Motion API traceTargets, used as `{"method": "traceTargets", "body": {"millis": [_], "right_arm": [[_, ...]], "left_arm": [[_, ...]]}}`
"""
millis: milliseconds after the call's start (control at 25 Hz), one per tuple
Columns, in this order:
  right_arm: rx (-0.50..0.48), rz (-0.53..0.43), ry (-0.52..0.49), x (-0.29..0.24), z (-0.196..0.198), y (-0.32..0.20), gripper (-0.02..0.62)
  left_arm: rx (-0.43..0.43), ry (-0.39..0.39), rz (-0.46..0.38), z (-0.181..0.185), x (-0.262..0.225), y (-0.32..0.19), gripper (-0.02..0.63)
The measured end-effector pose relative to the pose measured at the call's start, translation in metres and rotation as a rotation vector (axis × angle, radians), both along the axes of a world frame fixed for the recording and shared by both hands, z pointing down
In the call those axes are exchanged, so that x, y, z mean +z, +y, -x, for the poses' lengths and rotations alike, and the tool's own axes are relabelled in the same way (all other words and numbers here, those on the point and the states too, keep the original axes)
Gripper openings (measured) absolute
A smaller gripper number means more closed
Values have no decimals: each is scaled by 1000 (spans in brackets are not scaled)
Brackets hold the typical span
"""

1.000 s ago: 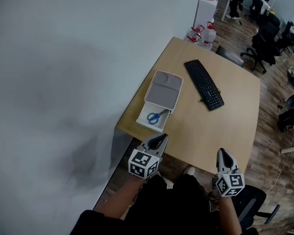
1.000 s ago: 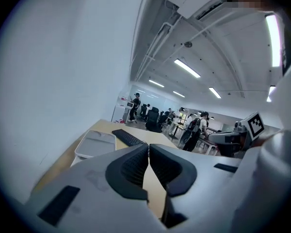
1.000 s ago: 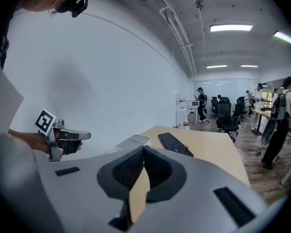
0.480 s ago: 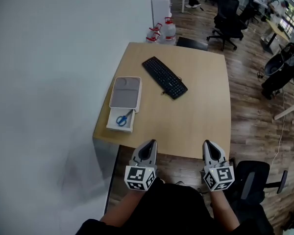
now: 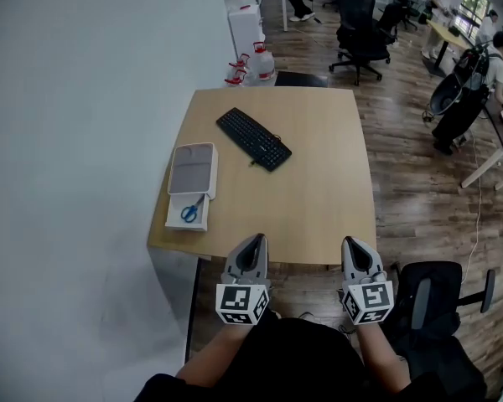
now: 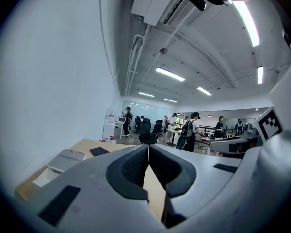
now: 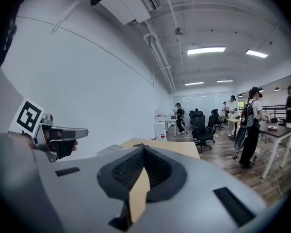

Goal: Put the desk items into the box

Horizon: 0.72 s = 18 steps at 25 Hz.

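Observation:
A light wooden desk (image 5: pixel 318 199) stands ahead of me. On its left side lies a white box (image 5: pixel 173 218) with a grey lid (image 5: pixel 192 169) slid partly back, and blue scissors (image 5: pixel 190 212) rest in the uncovered end. A black keyboard (image 5: pixel 253 138) lies slantwise farther back. My left gripper (image 5: pixel 253 239) and right gripper (image 5: pixel 354 243) hang side by side just short of the desk's near edge, both shut and empty. In the left gripper view the jaws (image 6: pixel 148 149) meet, with the box (image 6: pixel 65 159) low at the left. The right gripper (image 7: pixel 144 152) also shows closed jaws.
A white wall (image 5: pixel 67 141) runs along the desk's left side. Water bottles (image 5: pixel 256 64) and a black office chair (image 5: pixel 360 23) stand beyond the desk. Another black chair (image 5: pixel 436 287) is near my right. People stand at the far right of the room.
The desk has swung from the upper right to straight ahead and looks farther off. Both grippers have come level, side by side, the left one shifting rightward in the view.

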State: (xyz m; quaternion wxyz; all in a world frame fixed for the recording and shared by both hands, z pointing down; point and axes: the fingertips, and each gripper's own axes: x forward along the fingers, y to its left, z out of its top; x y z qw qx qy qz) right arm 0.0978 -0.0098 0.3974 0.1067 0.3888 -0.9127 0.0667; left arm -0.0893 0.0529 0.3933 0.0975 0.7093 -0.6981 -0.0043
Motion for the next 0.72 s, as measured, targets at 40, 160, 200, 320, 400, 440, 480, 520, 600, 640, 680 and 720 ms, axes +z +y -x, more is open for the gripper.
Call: {"method": "traceTargets", "body": {"millis": [40, 160, 200, 320, 400, 440, 480, 520, 600, 640, 680, 720], "right_arm": [[3, -2, 0, 0, -5, 1, 60], [8, -4, 1, 2, -18, 5, 60], [6, -3, 1, 3, -20, 7, 60], [-3, -2, -1, 5, -25, 11, 60], [-12, -2, 0, 7, -30, 14, 60], [-16, -2, 0, 8, -32, 15, 60], [-19, -2, -1, 9, -34, 16, 60], [-22, -1, -1, 9, -34, 17, 60], [-28, -1, -2, 9, -35, 19, 59], [-31, 1, -2, 8, -35, 20, 60], [-33, 3, -1, 8, -36, 22, 59], [-35, 5, -1, 8, -37, 23, 59]], "left_arm": [[4, -3, 1, -5, 1, 0, 17], [4, -18, -1, -19, 2, 4, 17], [3, -23, -1, -22, 2, 6, 17], [-1, -28, 3, -32, 6, 11, 17], [-7, -30, 4, -38, 8, 16, 17], [-11, -32, 4, -41, 9, 18, 17], [-15, -34, 4, -43, 9, 20, 17], [-18, -35, 4, -44, 8, 21, 17], [-20, -38, 5, -46, 6, 23, 17], [-21, -40, 6, -48, 6, 24, 17], [-23, -41, 8, -49, 5, 26, 17], [-25, -42, 10, -51, 5, 27, 17]]}}
